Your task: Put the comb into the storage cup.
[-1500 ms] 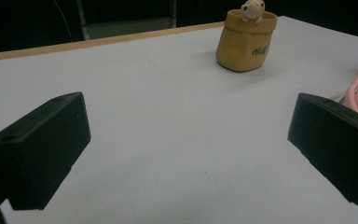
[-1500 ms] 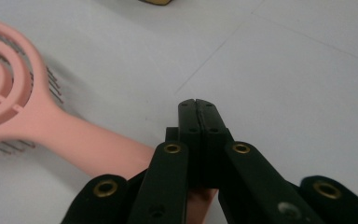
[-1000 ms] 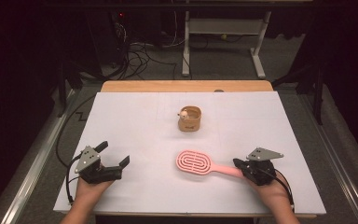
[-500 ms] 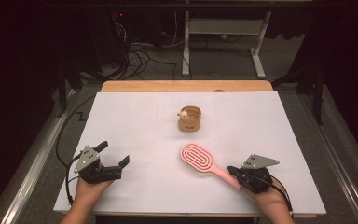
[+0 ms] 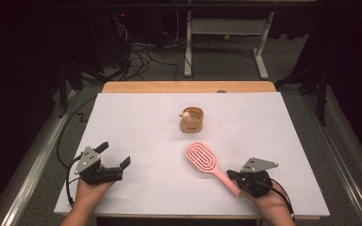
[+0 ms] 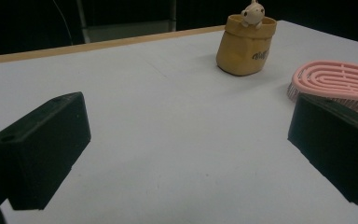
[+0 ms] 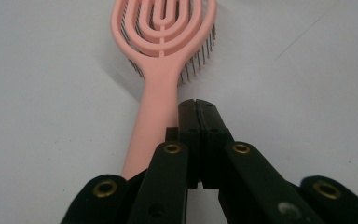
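Observation:
A pink hairbrush (image 5: 201, 158) lies bristles down on the white table sheet (image 5: 132, 117), head toward the middle and handle slanting to the near right. My right gripper (image 5: 231, 175) is shut, pad against pad, with the handle lying just beside the closed jaws, not between them. In the right gripper view the brush (image 7: 161, 56) runs past the left side of my right gripper (image 7: 196, 105). My left gripper (image 5: 114, 154) rests at the near left, open with nothing between its fingers. A small tan pouch-shaped cup (image 5: 191, 120) with a little figure on its rim stands mid-table.
The left gripper view looks between the wide jaws of the left gripper (image 6: 186, 154) toward the cup (image 6: 245, 44) and the brush head (image 6: 335, 81). A wooden table edge (image 5: 188, 87) runs along the back. Beyond it are a white desk frame (image 5: 259, 52) and floor cables (image 5: 141, 52).
The brush has swung from lying crosswise to a diagonal, its head farther from me. My right gripper has drifted toward the near edge beside the handle. The left gripper has not moved.

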Demonstrator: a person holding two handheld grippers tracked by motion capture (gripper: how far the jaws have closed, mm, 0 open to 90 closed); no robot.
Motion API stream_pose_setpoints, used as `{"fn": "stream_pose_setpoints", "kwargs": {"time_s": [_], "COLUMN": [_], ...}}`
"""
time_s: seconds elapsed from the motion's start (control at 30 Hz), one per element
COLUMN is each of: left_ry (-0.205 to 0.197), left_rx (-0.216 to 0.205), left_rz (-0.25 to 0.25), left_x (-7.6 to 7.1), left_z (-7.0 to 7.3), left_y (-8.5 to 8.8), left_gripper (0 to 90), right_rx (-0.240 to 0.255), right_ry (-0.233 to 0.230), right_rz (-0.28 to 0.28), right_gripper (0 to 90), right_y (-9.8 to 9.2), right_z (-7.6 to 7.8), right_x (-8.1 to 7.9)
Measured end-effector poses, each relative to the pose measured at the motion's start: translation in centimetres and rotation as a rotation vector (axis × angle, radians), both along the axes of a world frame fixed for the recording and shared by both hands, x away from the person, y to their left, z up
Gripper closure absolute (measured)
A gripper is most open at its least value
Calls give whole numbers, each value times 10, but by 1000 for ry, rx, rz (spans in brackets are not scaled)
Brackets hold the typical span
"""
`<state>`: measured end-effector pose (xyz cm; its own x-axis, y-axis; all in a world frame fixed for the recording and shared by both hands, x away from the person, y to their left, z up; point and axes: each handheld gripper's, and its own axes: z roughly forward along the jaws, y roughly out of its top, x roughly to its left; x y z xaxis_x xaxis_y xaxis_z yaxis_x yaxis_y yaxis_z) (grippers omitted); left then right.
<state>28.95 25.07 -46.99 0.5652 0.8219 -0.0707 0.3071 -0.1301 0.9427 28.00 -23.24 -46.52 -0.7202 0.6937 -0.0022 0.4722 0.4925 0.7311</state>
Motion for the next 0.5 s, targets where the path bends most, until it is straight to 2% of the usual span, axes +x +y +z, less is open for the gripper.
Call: {"fn": "stream_pose_setpoints", "kwargs": {"time_s": [0.27,0.43,0.47,0.5], "left_ry": [-3,-3,-2,0], "left_rx": [-2,2,1,1], "left_rz": [-5,-7,-7,-5], "left_x": [0,1,1,1], "left_z": [0,-1,-1,-1], "left_y": [0,-1,-1,-1], "left_gripper": [0,0,0,0], "right_rx": [7,40,40,39], "right_ry": [-8,-35,-35,-43], "right_rz": [-4,-76,-76,-105], "right_gripper": [900,883,883,863], "right_y": [0,-15,-15,-20], "right_z": [1,5,5,5], "right_x": [0,4,4,6]}}
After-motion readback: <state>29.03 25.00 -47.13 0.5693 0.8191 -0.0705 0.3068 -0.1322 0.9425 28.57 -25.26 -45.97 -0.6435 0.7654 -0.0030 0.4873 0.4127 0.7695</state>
